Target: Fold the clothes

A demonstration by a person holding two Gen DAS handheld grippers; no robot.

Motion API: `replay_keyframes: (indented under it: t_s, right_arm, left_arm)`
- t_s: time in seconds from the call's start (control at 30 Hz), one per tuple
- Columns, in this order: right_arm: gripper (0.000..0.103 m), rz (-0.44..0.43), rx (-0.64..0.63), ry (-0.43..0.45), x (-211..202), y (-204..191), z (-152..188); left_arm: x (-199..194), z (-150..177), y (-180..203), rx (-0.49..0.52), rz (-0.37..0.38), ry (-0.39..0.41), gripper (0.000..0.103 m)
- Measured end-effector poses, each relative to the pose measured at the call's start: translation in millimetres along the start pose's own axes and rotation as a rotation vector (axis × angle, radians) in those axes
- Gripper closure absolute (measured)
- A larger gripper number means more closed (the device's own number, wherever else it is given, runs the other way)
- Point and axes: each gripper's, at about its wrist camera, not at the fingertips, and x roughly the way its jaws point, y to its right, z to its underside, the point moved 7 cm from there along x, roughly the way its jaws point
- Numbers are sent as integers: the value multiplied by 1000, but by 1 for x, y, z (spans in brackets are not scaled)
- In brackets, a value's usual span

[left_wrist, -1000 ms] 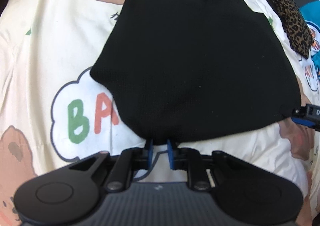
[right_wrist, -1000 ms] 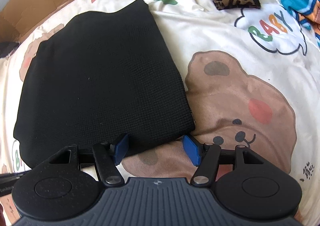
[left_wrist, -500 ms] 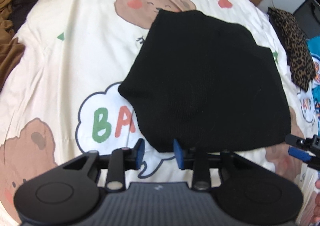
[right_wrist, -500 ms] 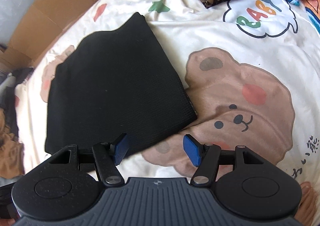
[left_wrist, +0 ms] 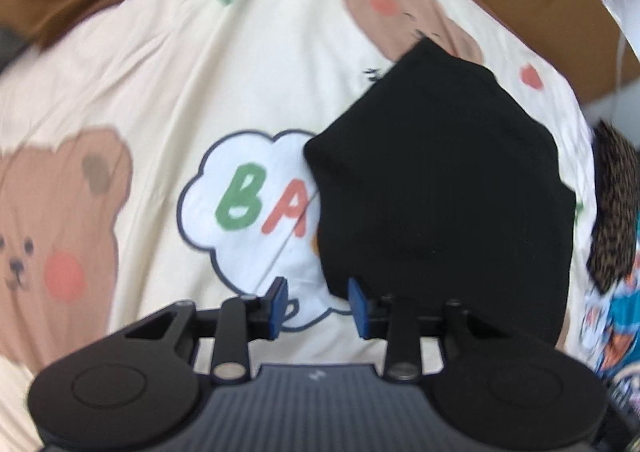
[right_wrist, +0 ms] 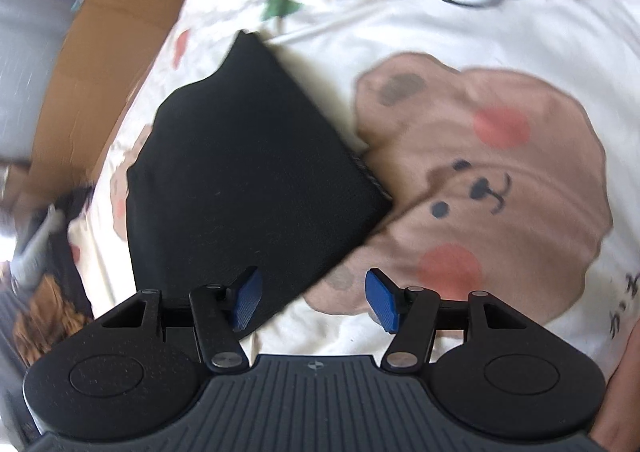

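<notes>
Left gripper: jaws released, nothing between the blue pads, held above the cream bear-print bedsheet. Right gripper: jaws spread wide, empty, above the same sheet. The folded black garment lies flat on the bedsheet, ahead of both grippers, partly covering a printed speech cloud. A leopard-print cloth lies just beyond the garment. Brown cardboard borders the bed.
</notes>
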Motion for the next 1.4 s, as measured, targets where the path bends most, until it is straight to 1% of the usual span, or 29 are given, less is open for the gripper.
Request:
replay_keyframes:
  t_s: [0.07, 0.1, 0.17, 0.27, 0.33, 0.43, 0.57, 0.63, 0.73, 0.83, 1.0, 1.03, 1.07, 1.13, 1.2, 1.23, 1.27, 1.33, 1.37, 1.4]
  right_arm:
    - [42, -6, 47, 10, 1, 10, -2]
    - [45, -10, 72, 14, 2, 15, -3]
    - [47, -21, 122, 16, 6, 24, -4]
    - [50, -31, 163, 15, 11, 32, -2]
    - [51, -41, 183, 18, 13, 35, -1]
    - [51, -69, 209, 22, 16, 36, -2]
    - [51, -93, 224, 17, 20, 37, -4]
    - [51, -95, 232, 17, 22, 38, -4]
    - [51, -109, 254, 24, 26, 40, -5]
    - [51, -118, 267, 29, 29, 41, -5]
    - [51, -121, 302, 46, 33, 43, -5]
    - [51, -122, 314, 51, 33, 43, -5]
    - [51, -125, 328, 56, 33, 44, -5]
    - [51, -132, 352, 64, 34, 45, -5]
    - [51, -134, 354, 71, 33, 45, -5]
    - [52, -134, 353, 74, 33, 44, -6]
    - [55, -133, 351, 77, 32, 44, -6]
    - [65, -136, 354, 83, 30, 44, -7]
    - [81, -138, 354, 87, 29, 43, -9]
    - [95, -140, 354, 91, 27, 43, -10]
  left_arm:
    - [4, -1, 0, -43, 15, 1, 68]
    - [7, -1, 0, -64, 23, 2, 68]
    - [12, -1, 0, -93, 37, 5, 69]
    - [25, -3, -4, -135, 56, 4, 69]
    - [43, -6, -6, -173, 80, 5, 69]
    - [45, -7, -7, -222, 121, 4, 69]
    - [55, -4, -5, -255, 142, -23, 69]
    - [61, 0, -3, -256, 135, -47, 69]
    - [68, 5, -1, -295, 156, -58, 65]
    - [75, 11, -3, -382, 204, -53, 60]
    - [82, 20, -7, -483, 251, -24, 55]
    - [83, 22, -8, -512, 265, -11, 51]
    - [84, 24, -9, -541, 279, 1, 49]
    - [85, 27, -10, -577, 294, 20, 49]
    - [85, 28, -9, -574, 294, 28, 53]
    - [85, 28, -8, -567, 292, 29, 63]
    - [84, 29, -9, -565, 293, 30, 73]
    - [83, 28, -12, -582, 314, 35, 78]
    - [81, 25, -15, -586, 321, 41, 81]
    - [79, 22, -16, -587, 326, 46, 82]
